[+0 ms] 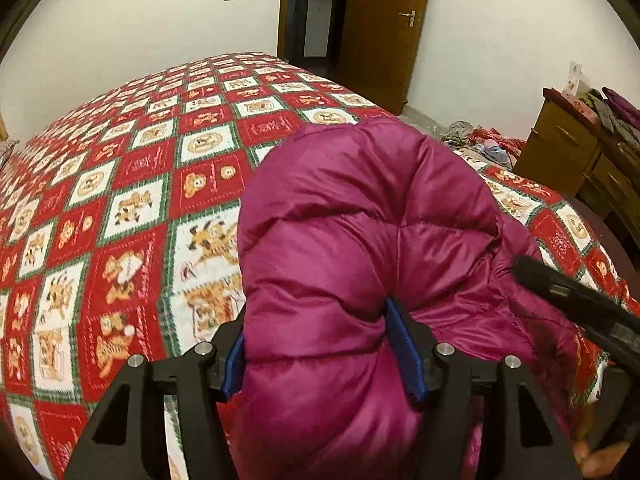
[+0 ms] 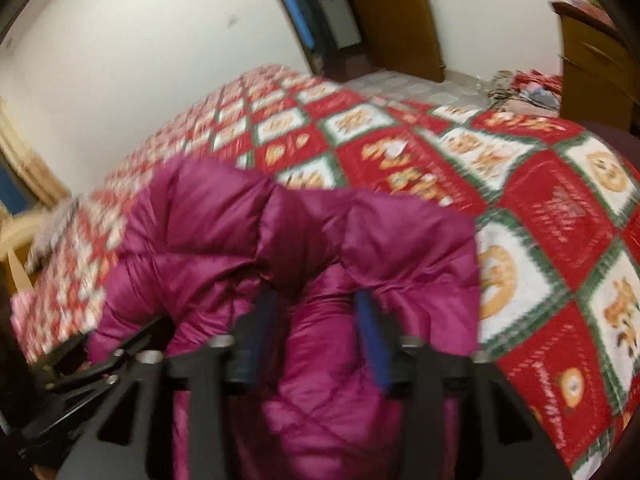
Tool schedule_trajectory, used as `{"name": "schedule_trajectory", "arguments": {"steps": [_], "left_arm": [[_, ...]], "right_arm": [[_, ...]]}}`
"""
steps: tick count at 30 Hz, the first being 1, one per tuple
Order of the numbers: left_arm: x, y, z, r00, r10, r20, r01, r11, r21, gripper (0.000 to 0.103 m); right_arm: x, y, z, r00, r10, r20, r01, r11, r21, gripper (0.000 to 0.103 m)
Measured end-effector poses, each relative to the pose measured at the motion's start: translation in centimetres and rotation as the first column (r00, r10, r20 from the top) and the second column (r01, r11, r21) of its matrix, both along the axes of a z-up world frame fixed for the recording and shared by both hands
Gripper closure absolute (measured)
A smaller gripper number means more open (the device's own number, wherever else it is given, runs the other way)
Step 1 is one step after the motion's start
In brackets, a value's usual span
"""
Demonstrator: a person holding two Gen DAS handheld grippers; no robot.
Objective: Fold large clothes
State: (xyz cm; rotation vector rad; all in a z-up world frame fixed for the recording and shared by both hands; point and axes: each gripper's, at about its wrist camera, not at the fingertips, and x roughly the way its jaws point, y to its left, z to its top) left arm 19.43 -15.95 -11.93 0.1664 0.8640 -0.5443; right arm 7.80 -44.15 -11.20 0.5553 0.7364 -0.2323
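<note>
A magenta quilted down jacket (image 1: pixel 360 248) bulges up between both grippers above the bed. My left gripper (image 1: pixel 320 356) is shut on a thick fold of the jacket, blue pads pressed into the fabric on both sides. My right gripper (image 2: pixel 316 340) is shut on another bunch of the same jacket (image 2: pixel 304 248); this view is motion-blurred. The right gripper's black body (image 1: pixel 576 304) shows at the right of the left wrist view, and the left gripper's body (image 2: pixel 80 372) shows at the lower left of the right wrist view. The jacket's lower part is hidden behind the fingers.
The bed carries a red, white and green cartoon-patterned quilt (image 1: pixel 140 200). An open wooden door (image 1: pixel 380 28) stands behind it. A wooden dresser (image 1: pixel 580 152) with piled clothes stands at the right, and loose clothes lie on the floor (image 1: pixel 480 140).
</note>
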Motion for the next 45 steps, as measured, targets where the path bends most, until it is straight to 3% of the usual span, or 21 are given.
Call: {"name": "schedule_trajectory", "arguments": {"steps": [1, 2, 5, 8, 10, 13, 14, 15, 16, 17, 19, 22, 25, 32, 35, 37, 42, 45], "left_arm": [[0.2, -0.1, -0.2, 1.000, 0.002, -0.004, -0.002, 1.000, 0.006, 0.036], [0.3, 0.0, -0.4, 1.000, 0.008, -0.011, -0.008, 1.000, 0.008, 0.034], [0.5, 0.5, -1.2, 0.999, 0.027, -0.043, -0.027, 1.000, -0.005, 0.027], [0.7, 1.0, -1.4, 0.996, 0.021, -0.081, -0.023, 0.999, -0.024, 0.026], [0.6, 1.3, -1.6, 0.996, 0.004, -0.089, -0.007, 1.000, -0.028, 0.026], [0.7, 1.3, -2.0, 0.993, -0.039, -0.110, 0.031, 0.997, -0.072, 0.026], [0.6, 1.2, -2.0, 0.992, -0.048, -0.113, 0.038, 0.995, -0.089, 0.031], [0.4, 1.0, -1.9, 0.993, -0.048, -0.110, 0.037, 0.995, -0.095, 0.036], [0.2, 0.8, -1.8, 0.994, -0.044, -0.104, 0.034, 0.995, -0.095, 0.038], [0.0, 0.3, -1.4, 0.995, -0.038, -0.095, 0.029, 0.995, -0.095, 0.041], [-0.3, -0.8, -0.2, 0.997, -0.037, -0.061, 0.031, 0.995, -0.094, 0.044], [-0.2, -2.6, 1.3, 0.998, -0.050, -0.028, 0.047, 0.994, -0.094, 0.044], [0.4, -4.8, 2.4, 0.999, -0.038, -0.022, 0.036, 0.996, -0.083, 0.044], [2.9, -7.2, -0.2, 1.000, 0.003, -0.004, -0.003, 1.000, 0.016, 0.042], [3.4, -7.2, -1.2, 1.000, 0.001, 0.021, -0.002, 0.999, 0.033, 0.039], [3.2, -7.0, -1.8, 0.999, -0.009, 0.046, 0.007, 0.999, 0.032, 0.035], [3.7, -7.0, -1.9, 0.999, -0.015, 0.044, 0.014, 0.999, 0.036, 0.032], [3.9, -6.8, -1.9, 0.999, -0.008, 0.035, 0.007, 1.000, 0.028, 0.030]], "right_arm": [[-0.7, 0.0, 0.4, 1.000, -0.011, 0.008, 0.011, 1.000, -0.010, 0.015], [-1.1, 0.2, 0.6, 1.000, -0.009, 0.006, 0.010, 1.000, -0.022, 0.012], [-1.7, 0.9, -0.4, 0.998, 0.022, -0.065, -0.024, 0.999, -0.026, 0.010], [-1.4, 0.6, -2.8, 0.997, 0.051, -0.050, -0.045, 0.993, 0.105, 0.010], [0.0, 1.6, -2.8, 0.994, 0.081, -0.077, -0.077, 0.996, 0.053, 0.000], [1.5, 3.0, -3.0, 0.988, 0.127, -0.087, -0.127, 0.992, 0.009, 0.000], [1.8, 3.2, -3.0, 0.988, 0.130, -0.087, -0.131, 0.991, 0.001, 0.000], [1.9, 3.4, -2.9, 0.987, 0.138, -0.081, -0.138, 0.990, -0.004, 0.004], [1.9, 3.5, -2.8, 0.986, 0.162, -0.049, -0.161, 0.987, 0.022, 0.025], [1.9, 3.4, -2.8, 0.984, 0.175, -0.026, -0.174, 0.983, 0.060, 0.033], [1.6, 3.3, -2.3, 0.984, 0.180, -0.012, -0.179, 0.983, 0.046, 0.051], [2.0, 2.0, -0.7, 0.988, 0.155, 0.012, -0.155, 0.988, 0.016, 0.061], [2.7, -0.2, 0.5, 0.993, 0.112, 0.031, -0.113, 0.993, 0.029, 0.064], [4.7, -1.9, -1.2, 0.997, 0.052, -0.050, -0.051, 0.998, 0.027, 0.064], [5.5, -2.3, -2.3, 0.997, 0.037, -0.072, -0.032, 0.997, 0.071, 0.056], [5.4, -2.6, -3.0, 0.996, 0.037, -0.079, -0.030, 0.995, 0.095, 0.045], [3.5, -2.6, -0.8, 0.997, 0.030, -0.071, -0.029, 0.999, 0.018, 0.040], [0.9, -3.7, 2.5, 0.998, -0.065, 0.010, 0.065, 0.993, -0.099, 0.035]]}}
